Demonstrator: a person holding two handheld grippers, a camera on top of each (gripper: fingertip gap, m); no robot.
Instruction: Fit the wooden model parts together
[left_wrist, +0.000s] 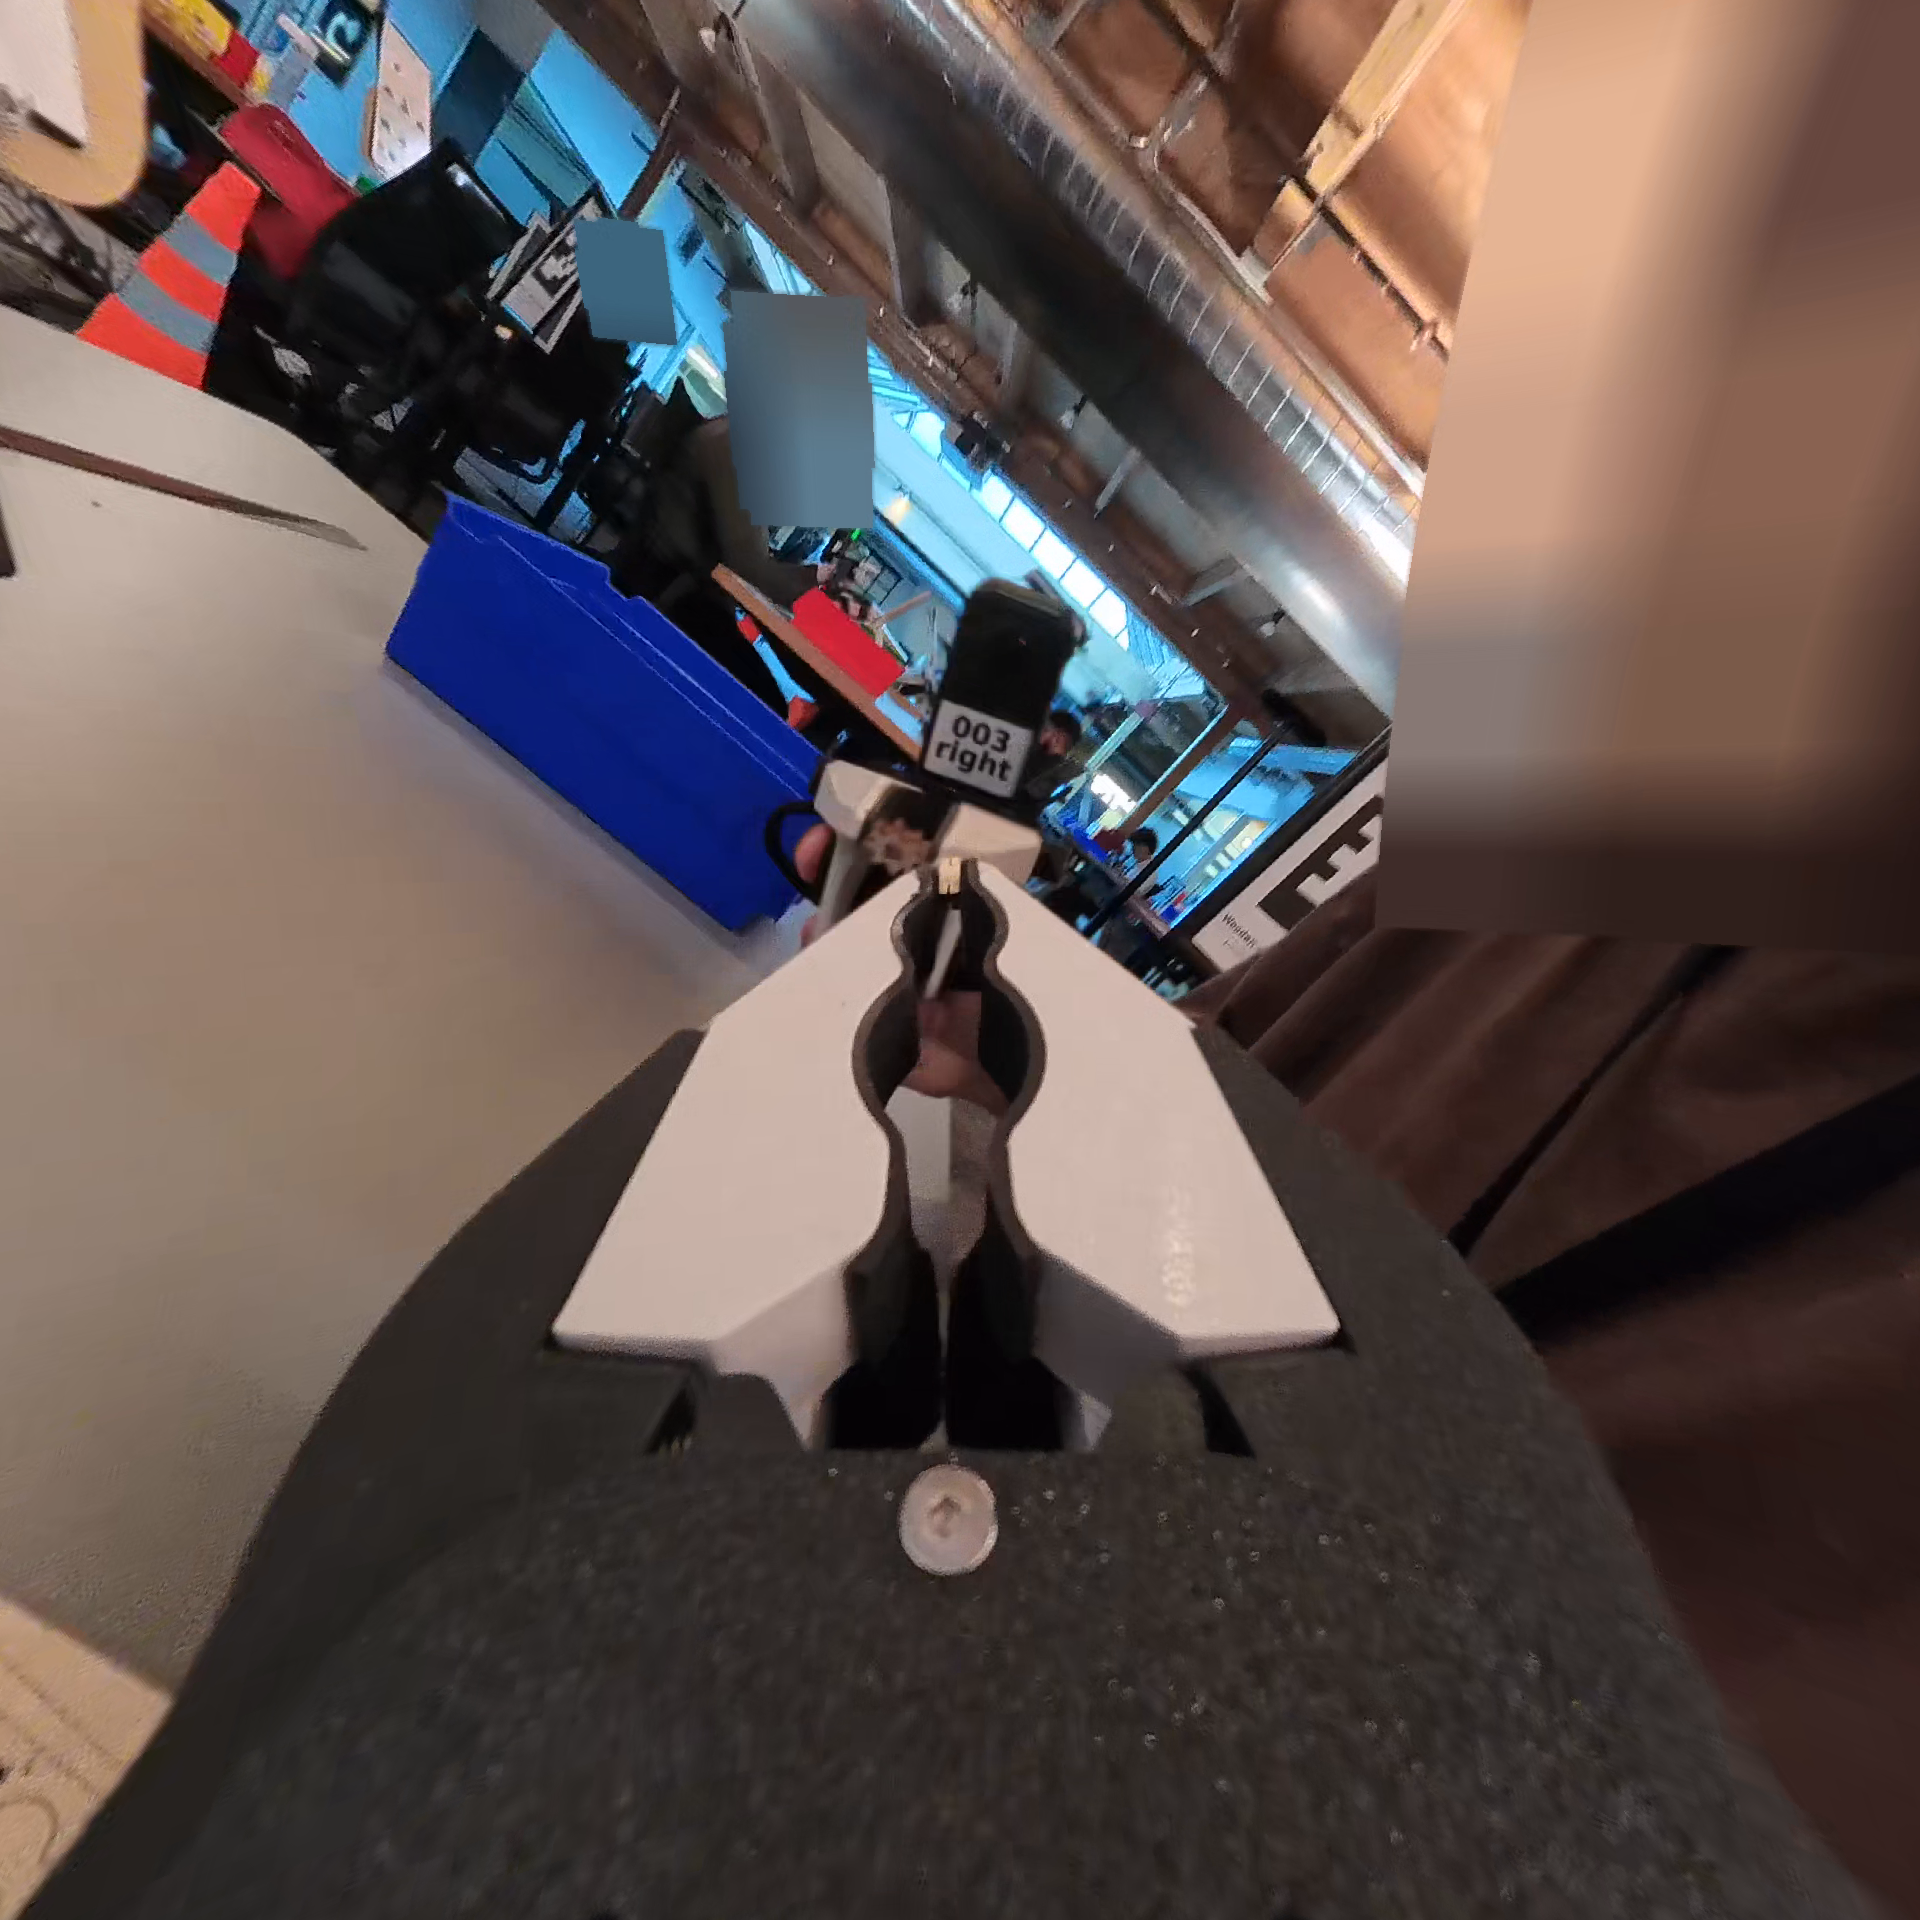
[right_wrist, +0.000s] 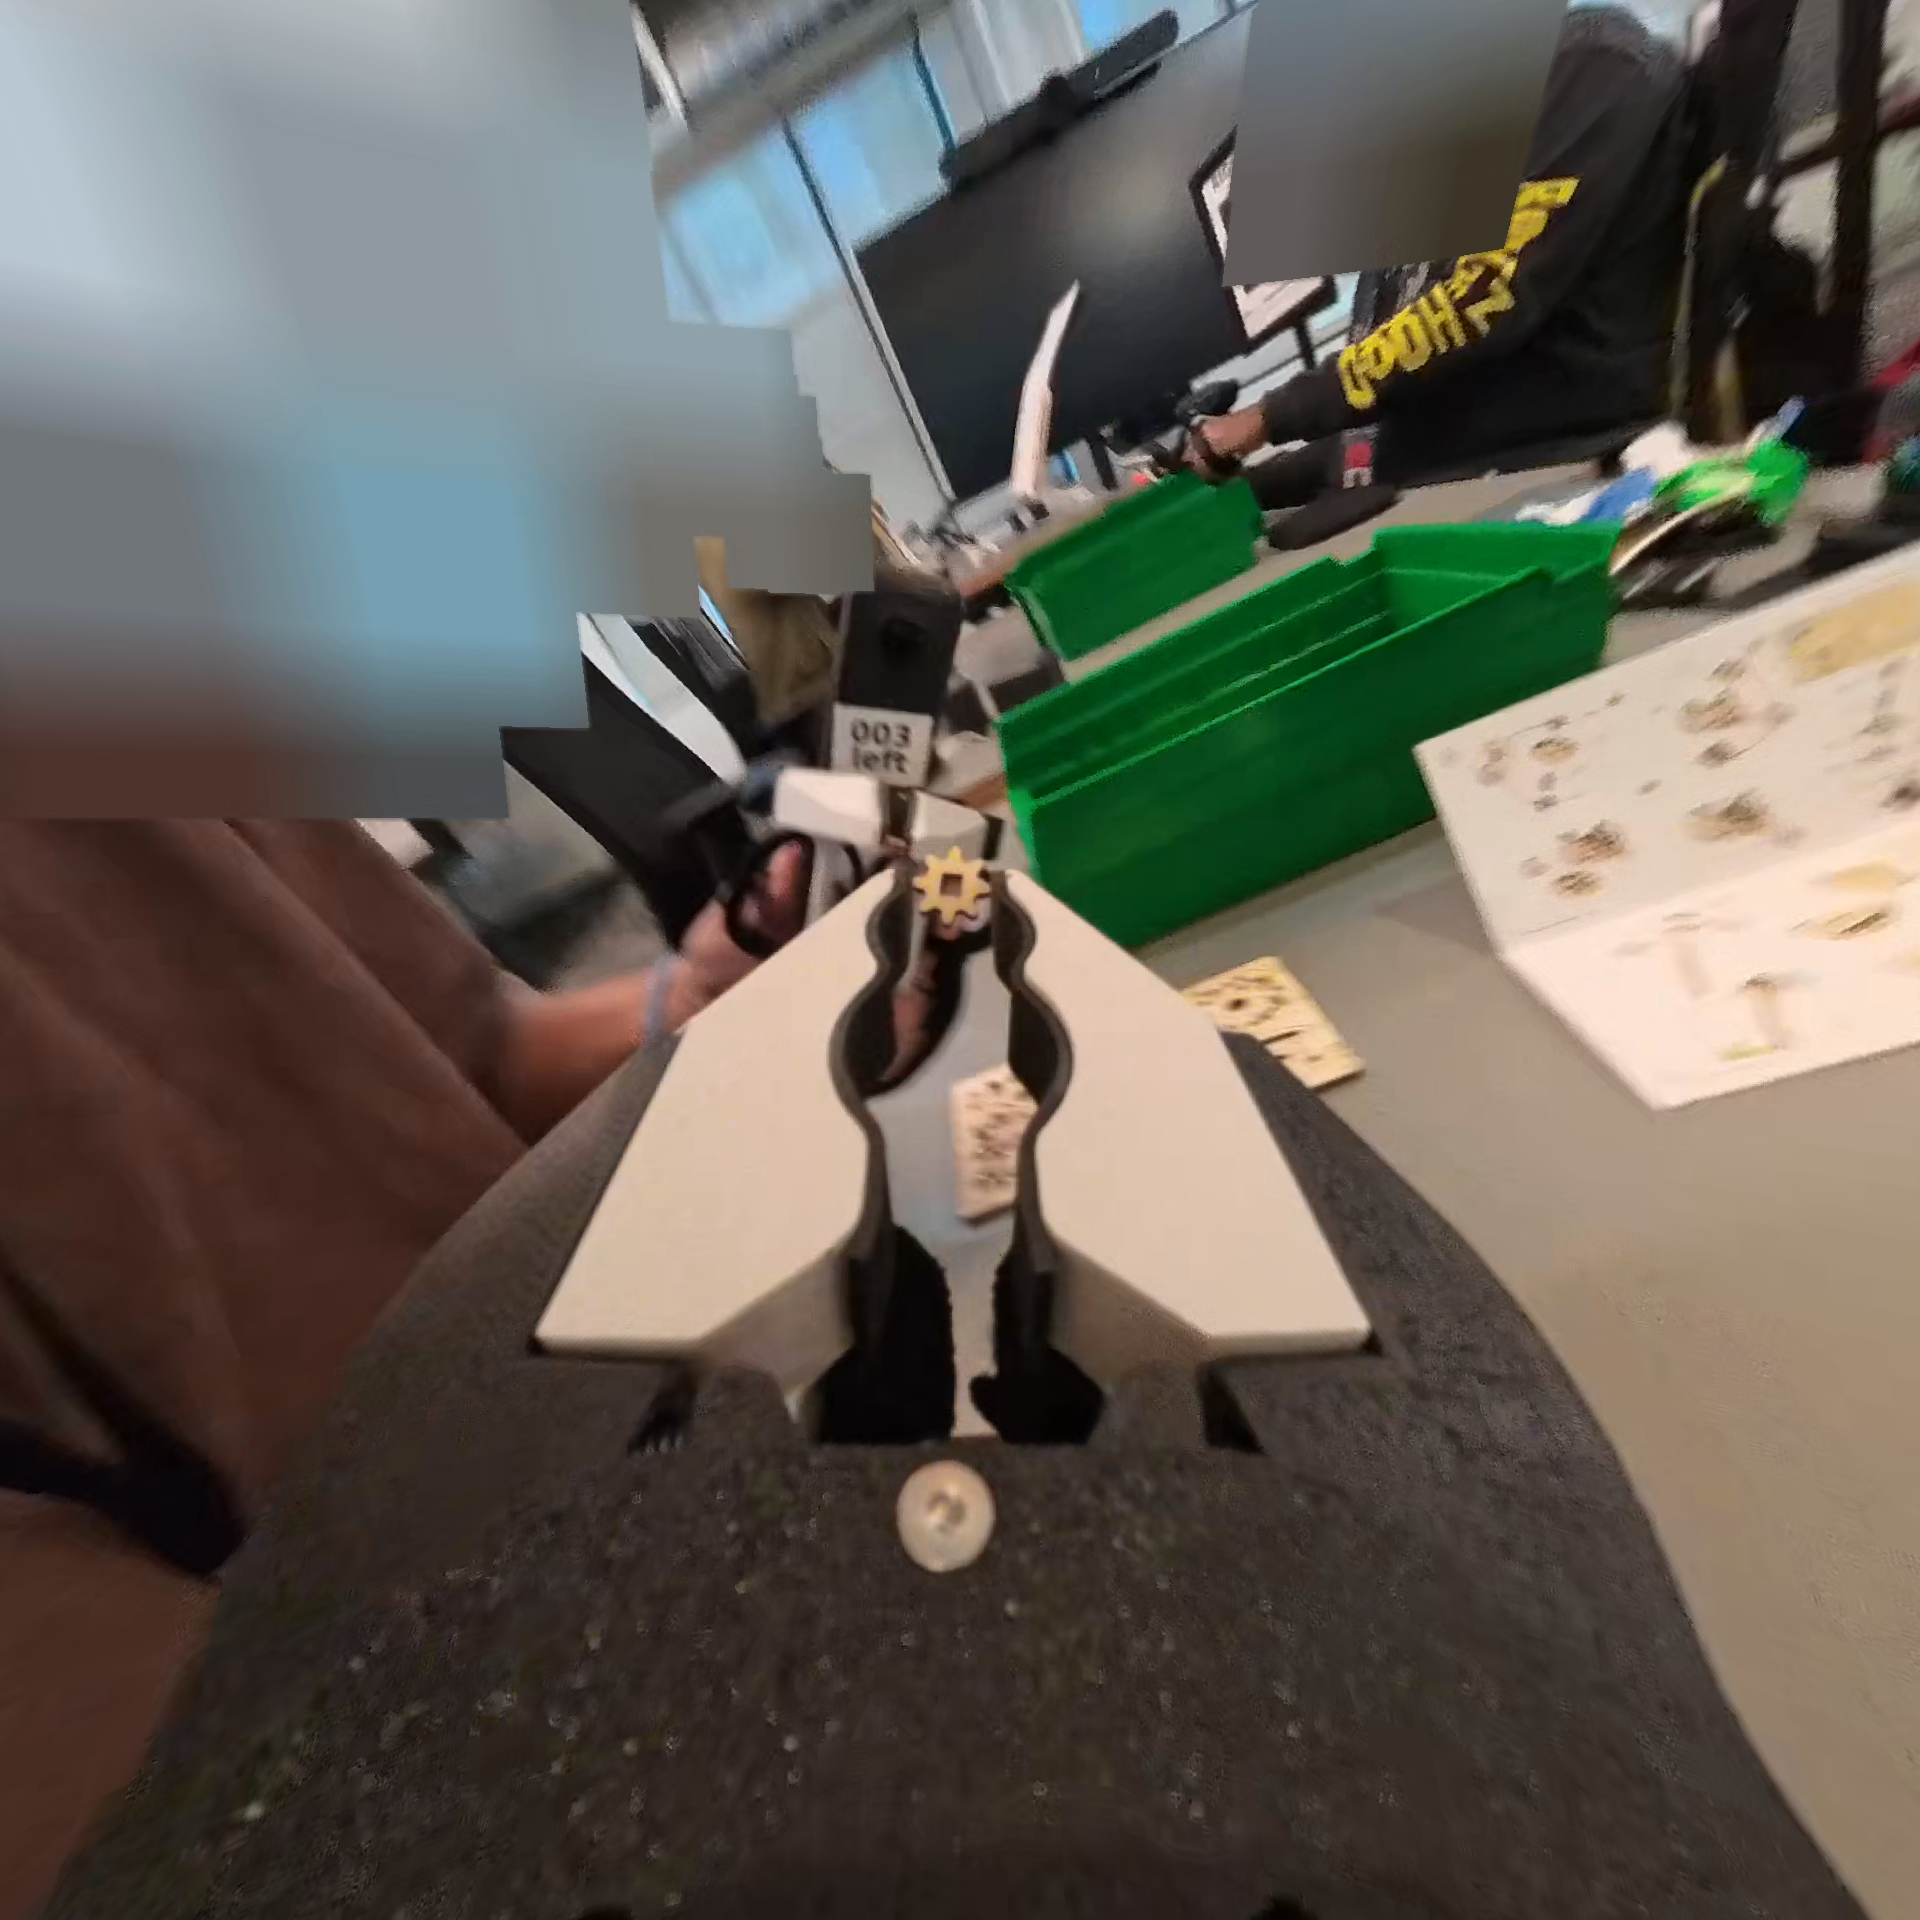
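Observation:
My left gripper (left_wrist: 948, 891) is shut on a thin pale wooden piece (left_wrist: 943, 935), seen edge-on at its fingertips. My right gripper (right_wrist: 951, 899) is shut on a small yellow wooden gear (right_wrist: 951, 883) with a square hole. The two grippers face each other tip to tip above the table, and the gear and the thin piece are very close together. In the left wrist view the right gripper (left_wrist: 925, 836) shows beyond with the gear (left_wrist: 899, 844). In the right wrist view the left gripper (right_wrist: 896, 821) shows just behind the gear. I cannot tell whether the parts touch.
A blue bin (left_wrist: 582, 707) stands on the grey table (left_wrist: 208, 883). Green bins (right_wrist: 1299, 727) stand at the right. A white instruction sheet (right_wrist: 1714, 831) and two wooden part sheets (right_wrist: 1278, 1018) (right_wrist: 992, 1143) lie on the table. A person sits behind the bins.

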